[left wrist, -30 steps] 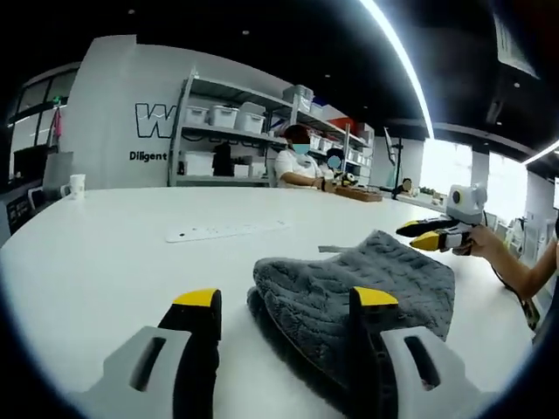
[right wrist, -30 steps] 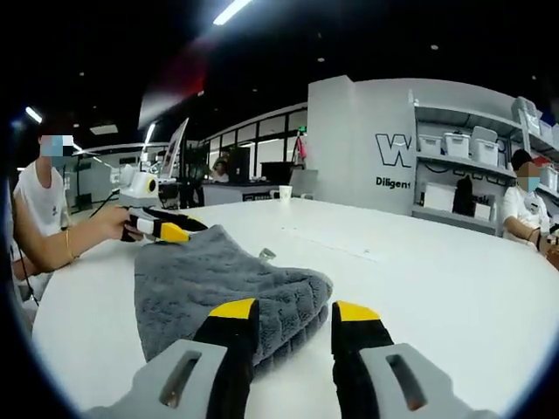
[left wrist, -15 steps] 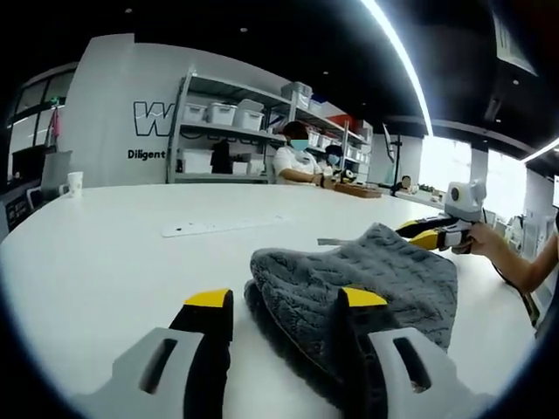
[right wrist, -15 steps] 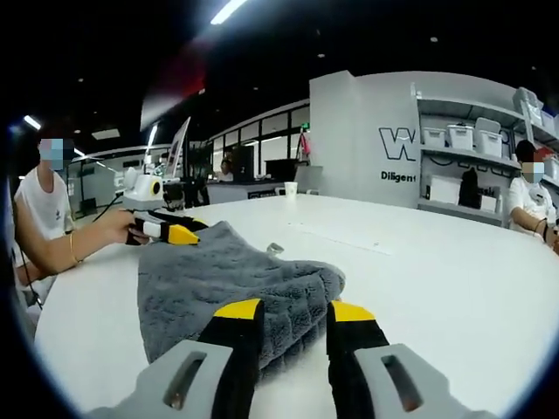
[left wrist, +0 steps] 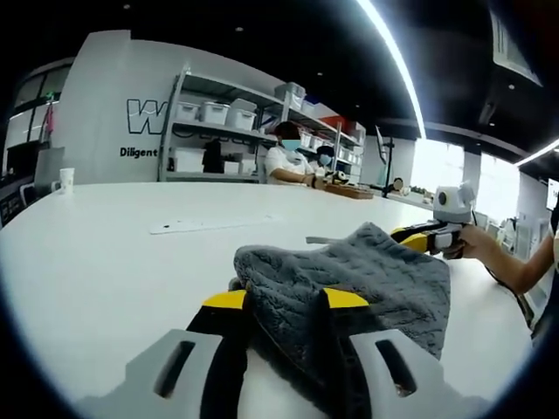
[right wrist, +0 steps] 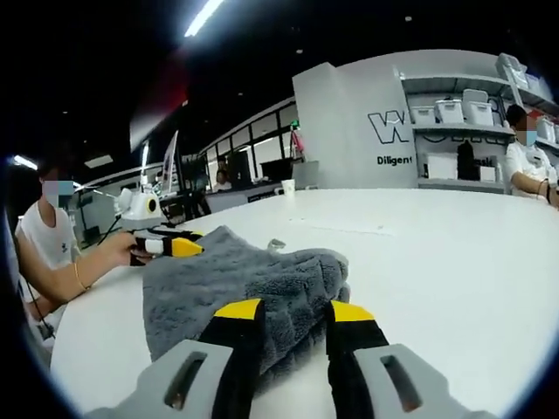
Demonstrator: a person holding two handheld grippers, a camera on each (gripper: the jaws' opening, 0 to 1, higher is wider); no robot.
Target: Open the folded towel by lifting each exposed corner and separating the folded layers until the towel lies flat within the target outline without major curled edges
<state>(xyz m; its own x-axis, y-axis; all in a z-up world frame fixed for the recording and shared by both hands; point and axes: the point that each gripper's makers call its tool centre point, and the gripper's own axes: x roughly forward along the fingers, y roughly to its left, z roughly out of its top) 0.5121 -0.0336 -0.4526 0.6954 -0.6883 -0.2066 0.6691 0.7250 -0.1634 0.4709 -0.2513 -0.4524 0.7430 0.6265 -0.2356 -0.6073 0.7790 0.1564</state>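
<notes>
A folded grey towel (left wrist: 376, 271) (right wrist: 218, 275) lies on the white table (left wrist: 105, 236) (right wrist: 454, 253). In the left gripper view my left gripper (left wrist: 286, 299) has its yellow-tipped jaws pressed against one thick corner of the towel, which fills the gap between them. My right gripper (right wrist: 293, 310) grips the opposite corner the same way in the right gripper view. Each gripper also appears at the towel's far corner in the other's view: the right gripper (left wrist: 417, 236) and the left gripper (right wrist: 170, 246). A small tag (left wrist: 319, 239) sticks out from the towel's far edge.
A white power strip (left wrist: 210, 224) lies on the table beyond the towel, and a white cup (left wrist: 66, 180) (right wrist: 288, 186) stands far off. Shelves with bins (left wrist: 218, 113) line the back wall, where people sit. A person's arm (left wrist: 511, 266) reaches in.
Both pairs of jaws have narrowed onto the towel corners, the left more than the right. Both views have moved closer, and the right gripper view has tilted.
</notes>
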